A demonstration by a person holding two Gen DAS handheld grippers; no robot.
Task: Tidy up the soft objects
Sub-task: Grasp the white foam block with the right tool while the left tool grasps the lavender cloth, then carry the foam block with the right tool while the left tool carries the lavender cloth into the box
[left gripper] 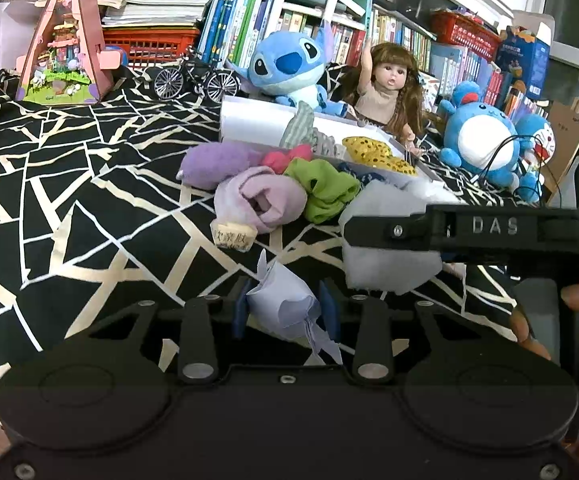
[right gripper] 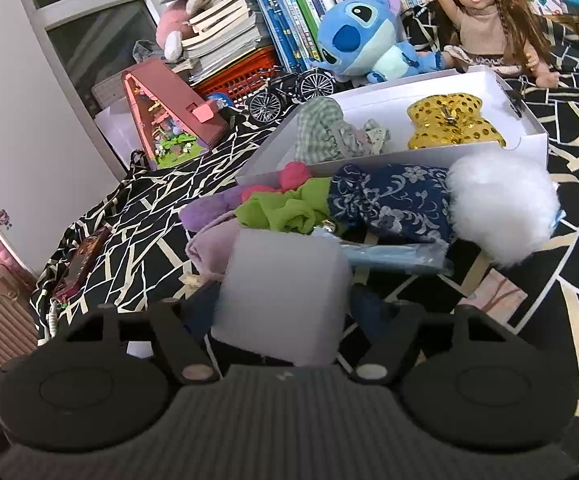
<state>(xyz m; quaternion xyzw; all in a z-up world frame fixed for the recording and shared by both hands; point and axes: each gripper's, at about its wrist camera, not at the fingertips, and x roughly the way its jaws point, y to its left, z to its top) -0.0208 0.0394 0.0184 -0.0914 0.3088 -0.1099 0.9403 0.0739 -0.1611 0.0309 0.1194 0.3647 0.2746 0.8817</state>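
My left gripper (left gripper: 285, 312) is shut on a crumpled pale blue tissue (left gripper: 285, 304), held above the black patterned cloth. My right gripper (right gripper: 285, 304) is shut on a white sponge block (right gripper: 285, 292); it also shows in the left wrist view (left gripper: 389, 236) to the right of my left gripper. Ahead lies a pile of soft things: a lilac cloth (left gripper: 257, 200), a purple cloth (left gripper: 213, 164), a green cloth (right gripper: 285, 208), a pink piece (right gripper: 293, 174), a navy floral cloth (right gripper: 393, 200) and white stuffing (right gripper: 501, 212). A white box (right gripper: 529, 136) holds a checked cloth (right gripper: 321, 132) and a gold sequin bow (right gripper: 453, 120).
Behind the box sit a Stitch plush (left gripper: 289, 68), a doll (left gripper: 389, 88) and a blue round plush (left gripper: 481, 136). A toy bicycle (left gripper: 197, 78), a pink house model (left gripper: 65, 40), an orange crate and rows of books stand at the back. A pink suitcase (right gripper: 1, 308) is far left.
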